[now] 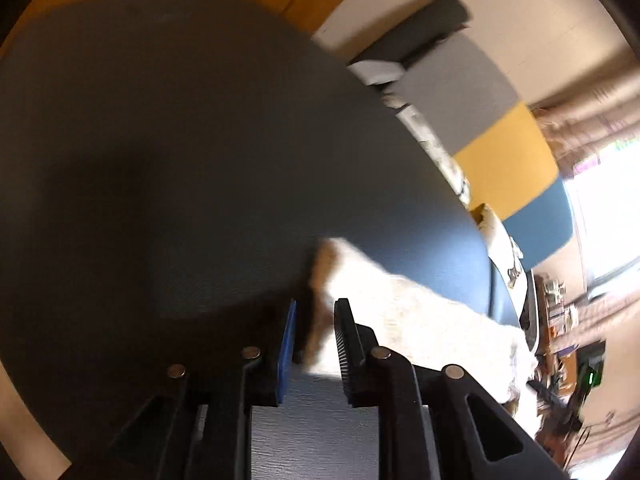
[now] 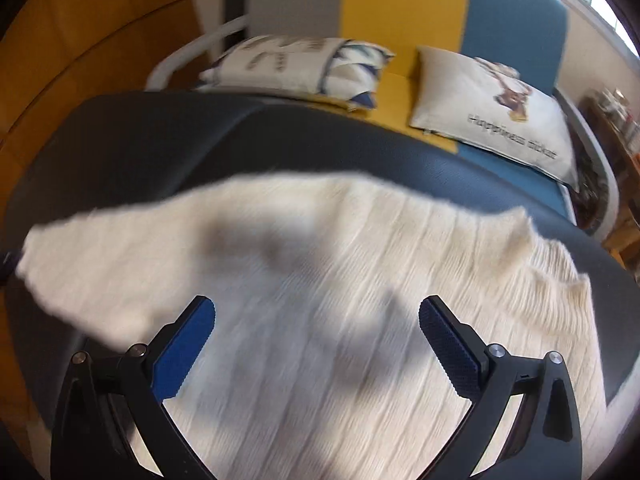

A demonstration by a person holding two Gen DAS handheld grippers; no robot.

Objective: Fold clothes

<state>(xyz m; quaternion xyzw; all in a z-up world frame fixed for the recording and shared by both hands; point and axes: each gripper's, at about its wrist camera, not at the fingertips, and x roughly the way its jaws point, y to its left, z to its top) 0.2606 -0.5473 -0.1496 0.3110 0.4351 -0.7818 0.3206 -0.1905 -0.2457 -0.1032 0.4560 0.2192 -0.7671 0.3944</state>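
The cream ribbed knit garment (image 2: 320, 280) lay spread over the dark padded leather bench (image 2: 140, 136), its far edge bowed and uneven, one corner reaching out to the left and a stepped edge at the right. How many layers lay there we could not tell through the motion blur.

Our left claw (image 1: 316, 336) was clamped on a corner of that knit, the fabric pinched between the blue pad and the ribbed black one, and the cloth ran away from it to the right across the bench. Our right claw (image 2: 316, 344) hovered over the middle of the garment with its jaws wide apart, holding nothing.

We judged the grip the weak point: only a small bite of loose knit sat between the left pads, so a quick pull could slip it free or stretch the weave. With one corner held and the rest lying free, the cloth could drag askew and crease crookedly. The smooth leather would let the whole piece slide toward the patchwork sofa with printed cushions (image 2: 488, 112) beyond the far edge.
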